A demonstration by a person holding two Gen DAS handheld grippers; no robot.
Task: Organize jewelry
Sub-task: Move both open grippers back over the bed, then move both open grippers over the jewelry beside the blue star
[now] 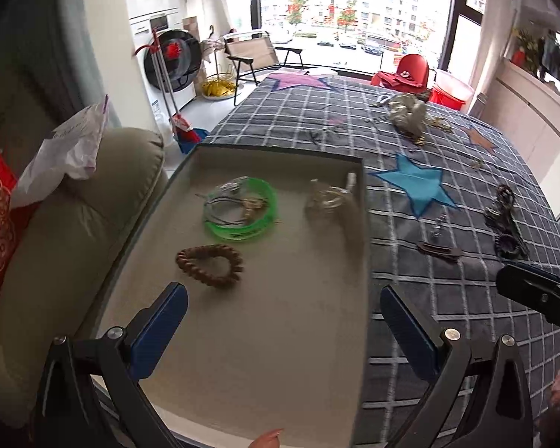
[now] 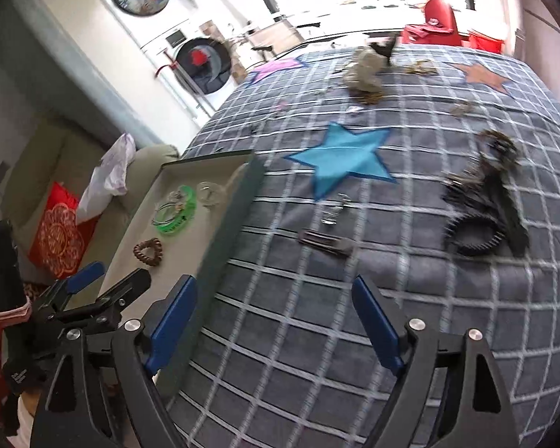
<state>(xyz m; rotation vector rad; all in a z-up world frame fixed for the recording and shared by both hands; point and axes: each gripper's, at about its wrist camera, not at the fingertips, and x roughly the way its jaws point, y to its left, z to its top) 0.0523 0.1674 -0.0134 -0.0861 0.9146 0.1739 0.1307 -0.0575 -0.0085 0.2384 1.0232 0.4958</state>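
Observation:
A beige tray [image 1: 265,336] lies on the checked cloth at the table's left edge. In it are a brown bead bracelet [image 1: 210,264], green bangles [image 1: 242,212] and a clear bracelet [image 1: 326,199]. My left gripper [image 1: 283,310] is open and empty above the tray's near part. My right gripper [image 2: 274,306] is open and empty above the cloth, right of the tray [image 2: 190,268]. A brown hair clip [image 2: 324,242], a small silver piece [image 2: 334,211] and black hair accessories [image 2: 481,205] lie on the cloth ahead of it. The left gripper [image 2: 112,278] shows in the right wrist view.
A gold-beige jewelry heap [image 1: 407,112] lies at the far end of the table, with small loose pieces around it. A beige sofa [image 1: 67,246] with a red cushion stands left of the table. A blue star patch [image 2: 343,156] marks the cloth's middle.

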